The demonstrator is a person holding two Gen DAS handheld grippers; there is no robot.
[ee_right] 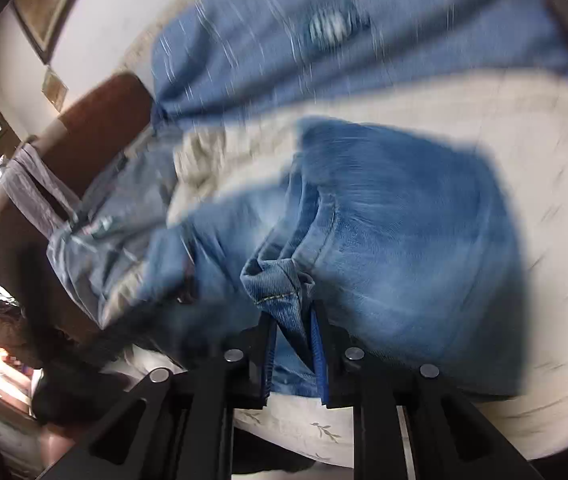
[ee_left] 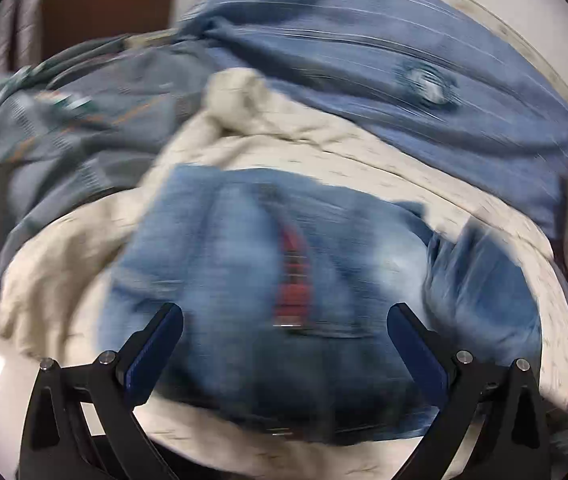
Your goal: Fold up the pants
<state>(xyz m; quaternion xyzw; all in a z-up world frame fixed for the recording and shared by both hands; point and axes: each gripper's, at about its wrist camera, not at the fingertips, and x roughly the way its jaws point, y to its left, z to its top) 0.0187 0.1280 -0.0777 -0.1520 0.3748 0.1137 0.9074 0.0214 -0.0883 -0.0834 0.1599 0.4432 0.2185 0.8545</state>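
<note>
Left gripper (ee_left: 284, 324): fingers spread wide apart, nothing between them; it hovers over the folded jeans, with both blue-padded fingertips (ee_left: 164, 320) framing the denim below.

Right gripper (ee_right: 294, 312): fingers drawn close together and clamped on a bunched fold of the jeans, where a stitched hem edge rises just above the pads (ee_right: 318, 344).

Jeans (ee_left: 268, 280): light blue washed denim, lying in a folded stack on the bed; in the left wrist view a red strip (ee_left: 292, 276) runs down the middle of the top layer (too blurred to say what it is). In the right wrist view the jeans (ee_right: 396, 240) spread rightward from the clamped fold, with a curved pocket seam showing.

Bedsheet (ee_right: 504, 120): cream, printed with small leaf sprigs, lying under the jeans; a rumpled cream bunch (ee_left: 236, 96) sits just beyond the jeans.

Blue blanket (ee_left: 384, 64): a larger blue cloth with pale streaks, lying past the jeans across the far side of the bed, with a round pale patch (ee_left: 430, 84) on it.

Grey-blue cloth (ee_left: 64, 144): a duller garment heaped to the left of the cream bunch, touching the blanket.

Headboard (ee_right: 96, 116): brown, at the bed's left end in the right wrist view, with a grey cloth (ee_right: 36, 188) draped over it.

Sharpness: both views are motion-blurred, the left more heavily.
</note>
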